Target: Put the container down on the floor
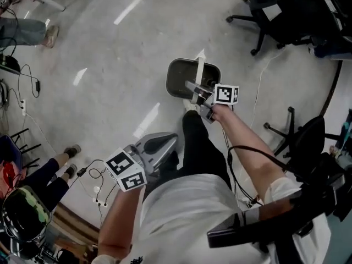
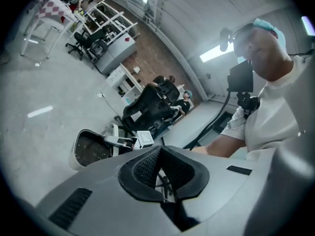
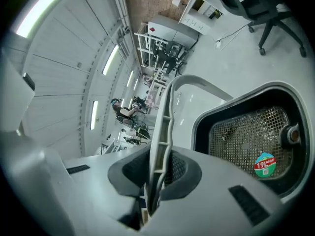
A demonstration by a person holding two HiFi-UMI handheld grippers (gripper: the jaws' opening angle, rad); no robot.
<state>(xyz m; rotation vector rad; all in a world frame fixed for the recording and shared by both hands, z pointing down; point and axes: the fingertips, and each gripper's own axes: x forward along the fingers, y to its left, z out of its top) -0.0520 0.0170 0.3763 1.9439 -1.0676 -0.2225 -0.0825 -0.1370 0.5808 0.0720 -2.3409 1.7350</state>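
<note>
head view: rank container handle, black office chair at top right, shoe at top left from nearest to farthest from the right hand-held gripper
1. container handle, clamped in the right hand-held gripper
2. black office chair, top right
3. shoe, far top left

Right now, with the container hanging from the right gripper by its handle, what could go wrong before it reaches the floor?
1. The right gripper pinches only the thin white handle, so the container may swing and land tilted.
2. A white cable lies on the floor nearby; the container might come down on it.
3. The person's leg is close beside it and could be bumped.
</note>
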